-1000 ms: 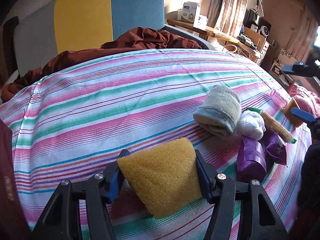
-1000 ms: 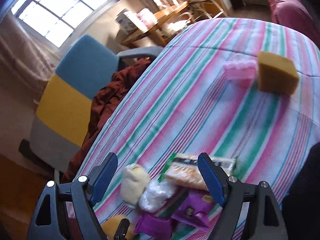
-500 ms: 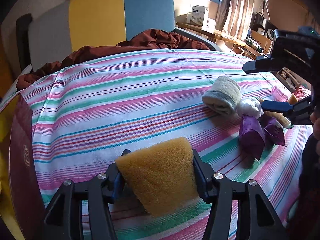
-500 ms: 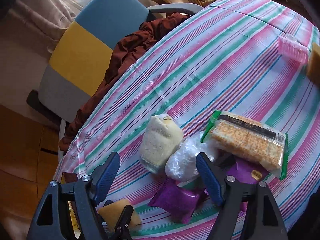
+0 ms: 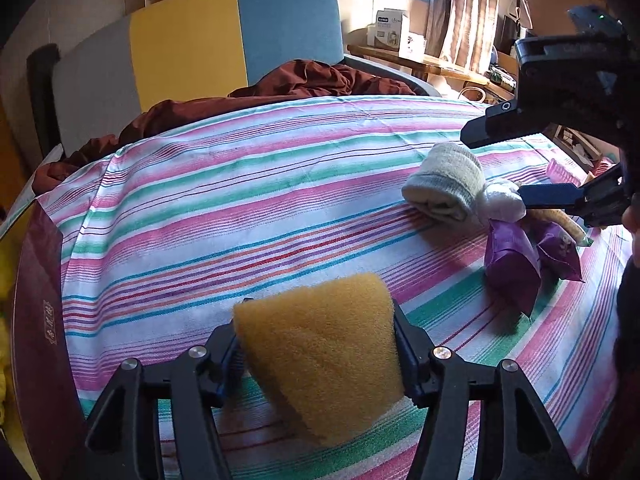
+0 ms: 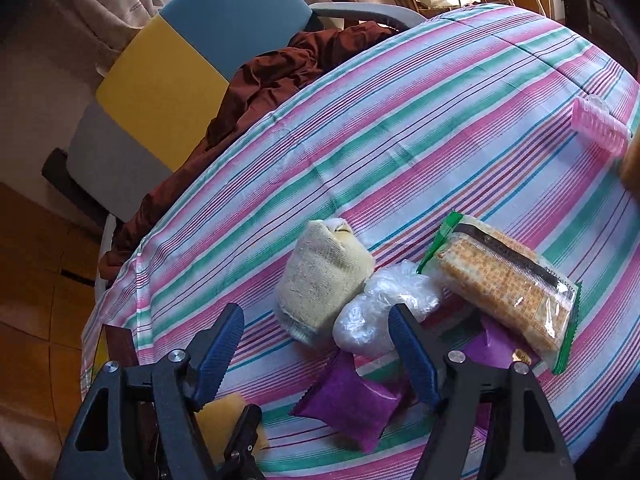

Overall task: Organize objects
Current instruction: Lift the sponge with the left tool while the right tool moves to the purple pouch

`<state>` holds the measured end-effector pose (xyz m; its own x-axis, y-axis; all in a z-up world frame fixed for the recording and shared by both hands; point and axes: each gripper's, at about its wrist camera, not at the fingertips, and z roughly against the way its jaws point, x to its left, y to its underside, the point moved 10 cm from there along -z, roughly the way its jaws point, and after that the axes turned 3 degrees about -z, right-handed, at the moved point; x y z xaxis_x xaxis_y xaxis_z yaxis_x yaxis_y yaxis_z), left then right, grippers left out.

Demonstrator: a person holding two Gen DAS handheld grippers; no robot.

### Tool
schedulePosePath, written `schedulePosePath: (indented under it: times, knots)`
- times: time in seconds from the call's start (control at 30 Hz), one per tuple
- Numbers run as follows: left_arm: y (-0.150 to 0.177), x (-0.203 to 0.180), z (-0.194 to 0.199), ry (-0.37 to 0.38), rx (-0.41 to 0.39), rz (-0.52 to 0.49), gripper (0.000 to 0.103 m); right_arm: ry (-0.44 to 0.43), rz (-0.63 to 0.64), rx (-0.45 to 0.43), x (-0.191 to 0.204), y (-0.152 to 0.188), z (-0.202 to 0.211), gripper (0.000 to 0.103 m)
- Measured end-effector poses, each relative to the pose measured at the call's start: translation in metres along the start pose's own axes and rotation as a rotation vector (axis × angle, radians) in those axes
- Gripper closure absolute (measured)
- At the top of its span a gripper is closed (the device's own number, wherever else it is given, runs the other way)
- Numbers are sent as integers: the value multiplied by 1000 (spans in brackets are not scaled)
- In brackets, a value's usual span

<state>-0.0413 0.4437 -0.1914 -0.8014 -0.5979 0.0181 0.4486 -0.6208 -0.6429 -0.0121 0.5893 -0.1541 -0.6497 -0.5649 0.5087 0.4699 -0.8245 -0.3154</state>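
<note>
My left gripper is shut on a yellow sponge and holds it low over the near left part of the striped tablecloth. My right gripper is open and empty, just above a pile: a rolled cream sock, a white plastic wad, purple packets and a cracker pack. The pile also shows in the left wrist view, with the sock at its left and the right gripper over it.
A pink ribbed container and part of a second sponge lie at the table's far right. A yellow, blue and grey chair with a maroon cloth stands behind the table. A dark red box sits at the left edge.
My right gripper has dropped down and closer to the pile, still open. My left gripper with the sponge has drawn back toward the left edge of the table.
</note>
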Motion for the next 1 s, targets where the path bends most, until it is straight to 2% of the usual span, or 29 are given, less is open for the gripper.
schedulePosePath:
  times: [0.17,0.37,0.53,0.7,0.83,1.0]
  knots:
    - [1,0,1,-10,-2,-9,40,-29,6,22,5,3,-1,26]
    - [0,-1,3,-14,1,-13,41,-3,54,35,11,10,-4,26]
    - [8,-1,15,-20,14,-12,48,-5,87,35,16,14,-3,26]
    - [22,5,29,-9,21,3,50,-90,98,110,28,27,3,26]
    - [30,8,36,13,16,4,50,-26,217,137,25,34,20,26]
    - [31,7,35,14,-5,-11,50,120,340,241,4,52,14,26]
